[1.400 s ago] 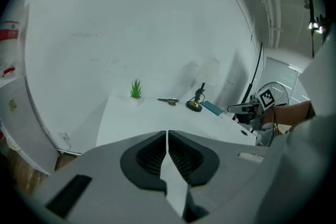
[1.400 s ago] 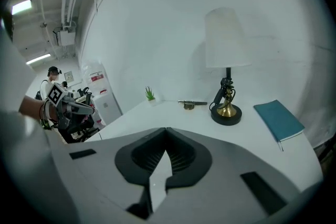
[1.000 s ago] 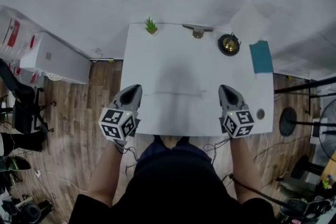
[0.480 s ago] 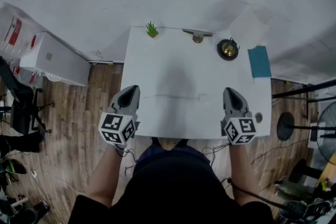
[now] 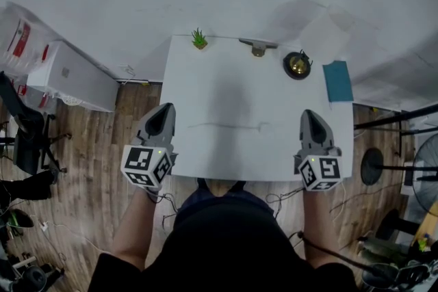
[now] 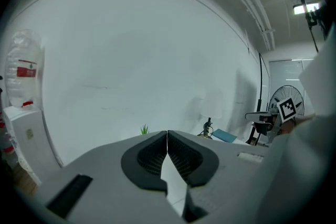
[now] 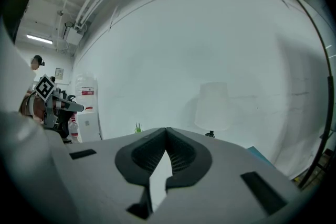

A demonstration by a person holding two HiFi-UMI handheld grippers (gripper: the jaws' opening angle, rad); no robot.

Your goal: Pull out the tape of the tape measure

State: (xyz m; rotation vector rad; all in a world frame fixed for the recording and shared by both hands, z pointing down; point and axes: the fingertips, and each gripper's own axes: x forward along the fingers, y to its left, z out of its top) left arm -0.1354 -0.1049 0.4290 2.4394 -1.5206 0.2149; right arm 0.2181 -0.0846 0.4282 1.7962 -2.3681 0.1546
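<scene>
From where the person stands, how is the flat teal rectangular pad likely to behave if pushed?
The flat teal rectangular pad lies flat, so it would probably slide, not roll or tip. It sits near the right edge of the white table, so a rightward push might send it off.

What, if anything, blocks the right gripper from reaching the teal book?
Probably nothing: only bare table lies between the right gripper and the teal book; the black-and-gold object sits left of that path. The gripper's jaws are shut and empty, so they'd need opening first.
</scene>
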